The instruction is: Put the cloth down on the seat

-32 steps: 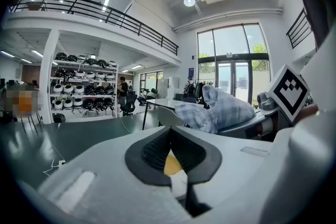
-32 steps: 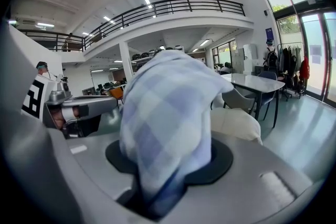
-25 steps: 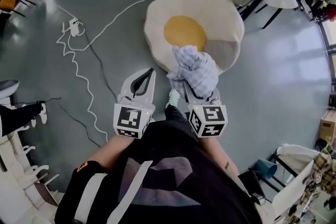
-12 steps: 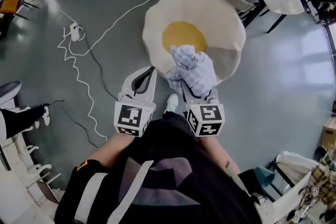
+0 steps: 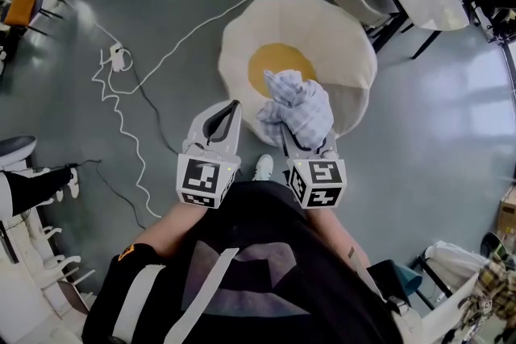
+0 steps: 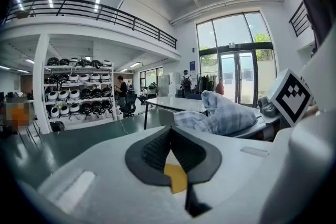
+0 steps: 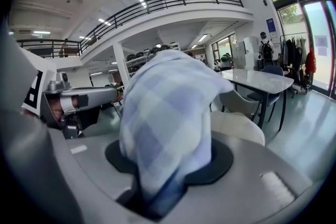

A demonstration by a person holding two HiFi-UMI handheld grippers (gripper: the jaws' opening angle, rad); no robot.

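Right gripper (image 5: 310, 141) clamps a bunched checked cloth (image 5: 297, 105) above the egg-shaped seat's (image 5: 322, 28) near edge. Left gripper (image 5: 230, 110) hangs beside it, jaws together, empty.

No legible words, numbers or brand names anywhere.
- Left black-and-white marker cube (image 5: 200, 183), 8 o'clock in head view: coded squares only, no letters.
- Right black-and-white marker cube (image 5: 317, 183), 4 o'clock: same.
- Small blue wall sign (image 6: 191, 65), 1 o'clock in left gripper view, beside glass doors: print too small. Also seen at 2 o'clock in right gripper view, unreadable.
- Small orange patch on black sleeve (image 5: 125, 256), 8 o'clock in head view: unreadable.
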